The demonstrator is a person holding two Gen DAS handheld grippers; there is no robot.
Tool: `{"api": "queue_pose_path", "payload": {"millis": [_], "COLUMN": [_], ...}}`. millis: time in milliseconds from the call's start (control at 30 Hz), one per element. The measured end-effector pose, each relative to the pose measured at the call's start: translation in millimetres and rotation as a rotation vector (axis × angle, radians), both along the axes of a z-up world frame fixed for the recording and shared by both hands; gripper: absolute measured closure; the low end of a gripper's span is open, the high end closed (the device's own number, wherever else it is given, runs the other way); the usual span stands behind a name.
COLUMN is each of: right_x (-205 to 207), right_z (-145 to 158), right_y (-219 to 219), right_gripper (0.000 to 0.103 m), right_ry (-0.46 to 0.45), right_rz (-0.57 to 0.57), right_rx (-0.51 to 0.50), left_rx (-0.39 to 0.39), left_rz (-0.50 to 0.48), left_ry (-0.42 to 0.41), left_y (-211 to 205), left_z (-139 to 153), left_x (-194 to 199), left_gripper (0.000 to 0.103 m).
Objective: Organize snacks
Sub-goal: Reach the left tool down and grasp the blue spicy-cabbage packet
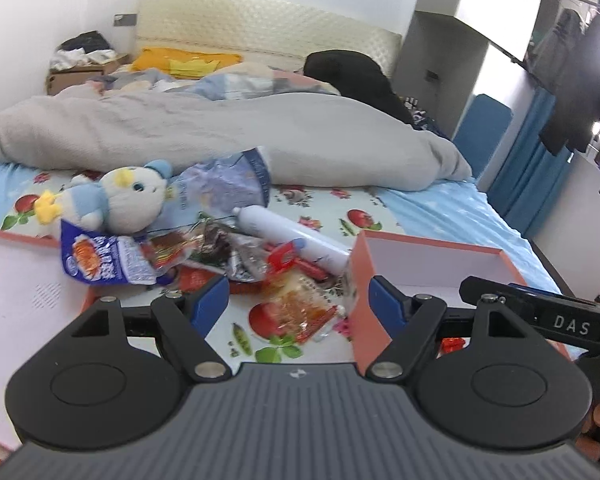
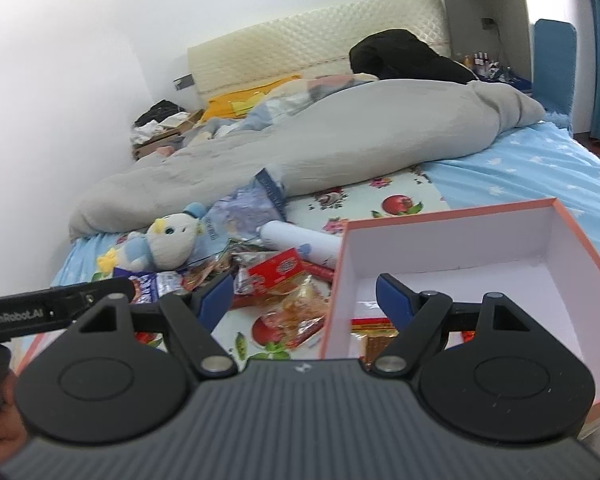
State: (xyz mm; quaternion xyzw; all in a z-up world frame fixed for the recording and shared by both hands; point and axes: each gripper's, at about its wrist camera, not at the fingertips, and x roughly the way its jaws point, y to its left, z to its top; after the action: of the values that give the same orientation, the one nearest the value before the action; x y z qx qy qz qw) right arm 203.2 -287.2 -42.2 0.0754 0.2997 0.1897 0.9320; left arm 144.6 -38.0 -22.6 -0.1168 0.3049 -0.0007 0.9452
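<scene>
I have both tools over the bed (image 1: 440, 208), and neither carries anything: the left tool (image 1: 298, 300) stands with its jaws spread wide, and the right tool (image 2: 304, 300) is spread just as wide. The snacks lie in a loose heap on the flowered sheet, at about twelve o'clock from the left tool. Nearest me is an orange clear-wrapped packet (image 1: 300, 312), lying flat between the left tool's fingers and just beside the wall of the pink-rimmed box (image 2: 452, 248), which sits at about one o'clock from the right tool. Further out are a blue-and-white packet (image 1: 104, 260) at ten o'clock, a red packet (image 2: 276, 270), a white bottle (image 1: 292, 236) lying on its side, a crumpled pale blue bag (image 1: 224, 184) and a plush toy (image 1: 124, 196) that is no snack at all. A red and yellow packet (image 2: 374, 326) already lies in the box, partly hidden by the right tool's finger. My judgement is that the orange packet is the one to take now. To do it well I would lower the left tool straight onto it, set the pads across its narrow width, not its slippery length, and press lightly into the mattress before closing, since the bed gives and the film may slide. Then I would lift clear of the box wall before swinging over, keeping the right tool out of the path.
</scene>
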Motion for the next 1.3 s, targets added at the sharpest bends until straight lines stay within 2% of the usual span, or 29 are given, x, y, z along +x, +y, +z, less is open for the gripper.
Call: {"api": "queue_pose_path", "payload": {"millis": [167,433,900,1033,1233,1300], "right_x": [-4.3,-5.9,-9.4,-1.8,19.9,29.7], "right_z": [-13.3,-35.3,-48.6,-61.9,-92.7,-102.5], "right_y": [19.6,45.7,84.3,92.5,105.2,109.5], "right_gripper": [0.023,0.023,0.023,0.023,0.023,0.024], "right_ry": [0.026,0.093,0.097,0.112,0.131,0.169], "right_rz": [0.028,0.062,0.132,0.146,0.166,0.155], "right_rx": [-0.011,-0.059,-0.114,-0.127,-0.157,-0.157], "left_rx": [-0.012,-0.077,-0.137,-0.182,-0.185,-0.184], "left_rz": [0.024,0.051,0.164,0.210,0.260,0.278], "left_ry": [0.022,0.079,0.096,0.089,0.104,0.109], "left_y": [15.1,35.2,70.0,83.1,105.0,112.4], "left_z": [-15.6,-50.0,-80.2,-100.1,-134.6,-143.4], "left_x": [0.4,7.1,-0.1,9.0,37.4,47.1], "left_gripper": [0.022,0.022,0.022,0.023,0.023,0.023]}}
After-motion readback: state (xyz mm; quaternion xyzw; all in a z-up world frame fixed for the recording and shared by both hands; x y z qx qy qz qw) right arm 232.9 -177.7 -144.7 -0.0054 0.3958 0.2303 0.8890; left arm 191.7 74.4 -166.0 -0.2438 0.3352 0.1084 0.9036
